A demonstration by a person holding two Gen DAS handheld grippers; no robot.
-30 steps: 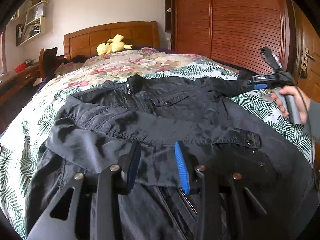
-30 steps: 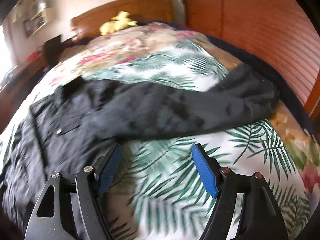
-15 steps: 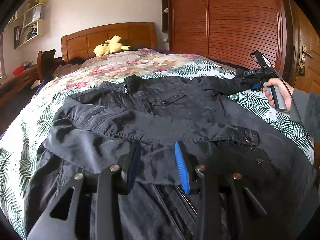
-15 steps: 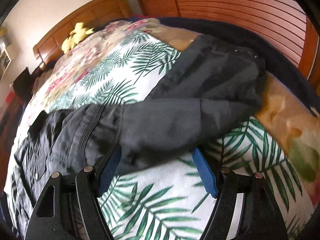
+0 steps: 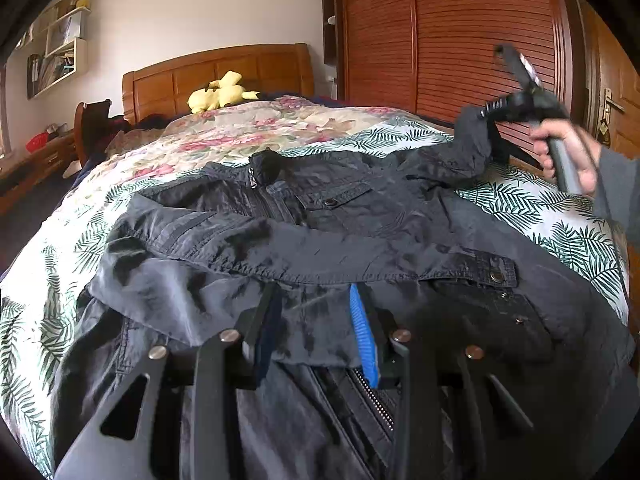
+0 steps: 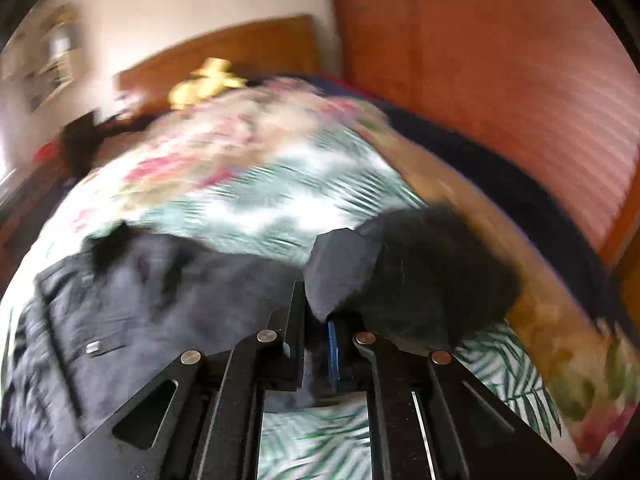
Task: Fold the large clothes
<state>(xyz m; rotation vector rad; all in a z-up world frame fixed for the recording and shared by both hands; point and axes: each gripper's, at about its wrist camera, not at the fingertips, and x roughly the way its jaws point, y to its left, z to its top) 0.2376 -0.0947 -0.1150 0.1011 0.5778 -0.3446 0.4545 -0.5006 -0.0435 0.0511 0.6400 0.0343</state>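
Two views are showing one early fold: from the left wrist, the left gripper (image 5: 316, 332) is sitting half-open over the near sleeve of a dark grey zip-front jacket (image 5: 320, 216) lying on a palm-print bedspread (image 5: 552, 216). From the right wrist, the right gripper (image 6: 316, 344) is clamping the far sleeve (image 6: 420, 280), lifting it; the body fold is remaining.

Jacket (image 5: 320, 248) covering near bed, open bedspread (image 5: 248, 136) beyond, wardrobe (image 5: 460, 40) close at right
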